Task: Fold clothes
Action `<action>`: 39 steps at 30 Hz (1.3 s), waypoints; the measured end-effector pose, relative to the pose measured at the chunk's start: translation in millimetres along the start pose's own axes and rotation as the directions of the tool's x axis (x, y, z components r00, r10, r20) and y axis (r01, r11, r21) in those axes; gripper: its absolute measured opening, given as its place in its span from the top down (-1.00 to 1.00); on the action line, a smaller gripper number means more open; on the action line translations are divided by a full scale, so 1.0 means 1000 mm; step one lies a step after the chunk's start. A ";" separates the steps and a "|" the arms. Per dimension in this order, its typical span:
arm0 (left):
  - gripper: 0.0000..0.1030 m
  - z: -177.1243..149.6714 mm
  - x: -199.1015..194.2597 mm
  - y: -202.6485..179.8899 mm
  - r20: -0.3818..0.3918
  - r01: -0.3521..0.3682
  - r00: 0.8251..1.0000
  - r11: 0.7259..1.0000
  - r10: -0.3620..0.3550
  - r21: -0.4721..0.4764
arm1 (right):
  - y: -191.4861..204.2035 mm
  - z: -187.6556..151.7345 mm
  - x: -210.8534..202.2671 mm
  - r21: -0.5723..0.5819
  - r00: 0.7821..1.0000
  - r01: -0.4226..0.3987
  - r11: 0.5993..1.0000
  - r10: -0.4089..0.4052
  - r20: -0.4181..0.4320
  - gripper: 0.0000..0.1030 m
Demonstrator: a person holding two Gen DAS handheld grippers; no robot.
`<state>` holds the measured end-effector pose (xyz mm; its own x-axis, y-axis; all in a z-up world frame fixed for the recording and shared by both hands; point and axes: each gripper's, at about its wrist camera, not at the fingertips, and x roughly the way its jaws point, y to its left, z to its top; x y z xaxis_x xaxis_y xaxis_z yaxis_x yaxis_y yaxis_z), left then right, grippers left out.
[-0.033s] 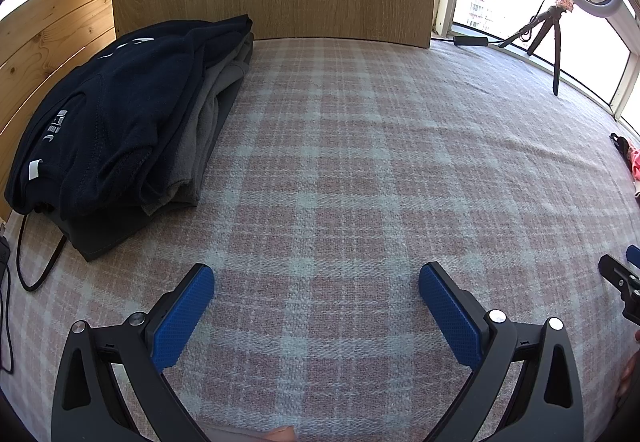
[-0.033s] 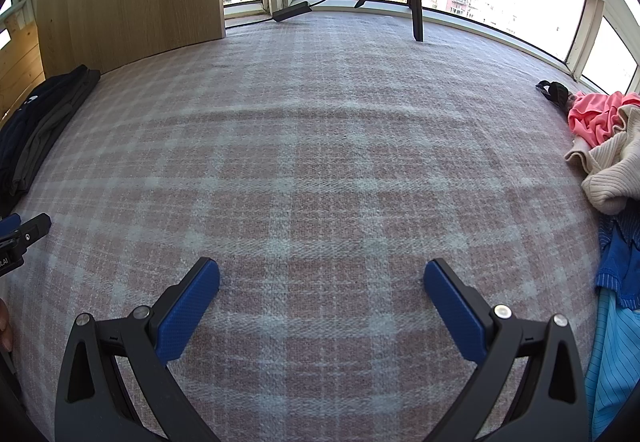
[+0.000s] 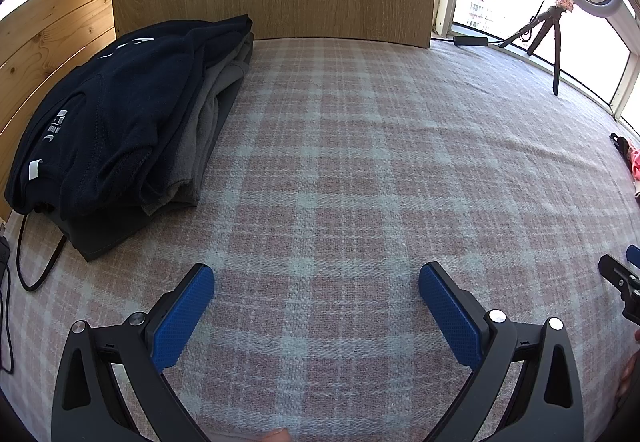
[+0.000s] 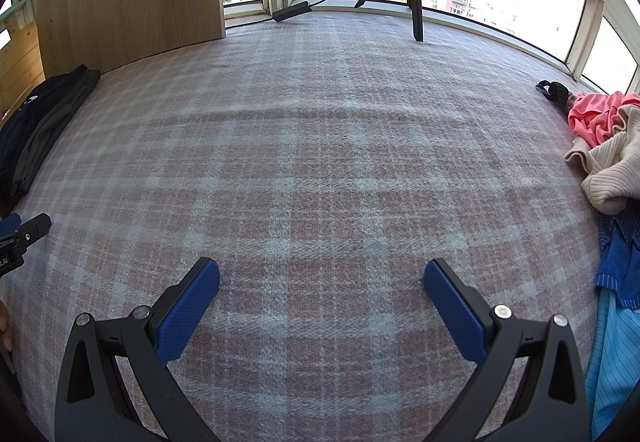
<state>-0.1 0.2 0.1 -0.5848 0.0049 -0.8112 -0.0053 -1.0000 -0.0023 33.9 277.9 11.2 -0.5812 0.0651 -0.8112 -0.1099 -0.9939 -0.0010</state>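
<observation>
Folded stack of navy and grey garments (image 3: 120, 129) lies left of the pink-and-white plaid blanket's (image 3: 360, 161) bare centre; loose heap of pink, cream and blue clothes (image 4: 608, 169) right of it, shown properly only in right view. Left tool (image 3: 316, 296) and right tool (image 4: 322, 292) released, empty. Judged between garments; next pick comes from the heap.

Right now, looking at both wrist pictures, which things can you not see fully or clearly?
- Unfolded heap, right wrist view: light blue striped garment and cream ribbed knit cut by the right edge.
- Folded dark navy garment, left wrist view: it covers the grey layers beneath; their number is unclear.
- White printed marks: too small to read.
- Black cable: runs under the stack and off the left edge.
</observation>
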 end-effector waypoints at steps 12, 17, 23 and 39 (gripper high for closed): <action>-1.00 0.000 0.000 -0.001 0.000 -0.002 1.000 1.000 0.002 0.001 | 0.000 0.000 0.000 0.000 1.000 0.000 1.000 0.000 0.000 -1.00; -1.00 0.000 0.000 0.000 0.000 -0.002 1.000 1.000 0.002 0.001 | 0.000 0.000 0.000 0.000 1.000 0.000 1.000 0.000 0.000 -1.00; -1.00 0.000 0.000 0.001 0.000 -0.002 1.000 1.000 0.002 0.001 | 0.000 -0.001 -0.002 0.000 1.000 0.000 1.000 0.000 0.000 -1.00; -0.99 0.023 -0.030 0.007 -0.003 0.014 1.000 1.000 -0.014 -0.022 | 0.011 0.016 0.001 0.010 0.997 -0.010 1.000 0.011 -0.076 -1.00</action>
<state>-1.6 -6.6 37.6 -0.5823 0.0190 -0.8128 0.0047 -0.9996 -0.0266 18.8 268.1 19.5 -0.5190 0.0471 -0.8535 -0.1114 -0.9937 0.0130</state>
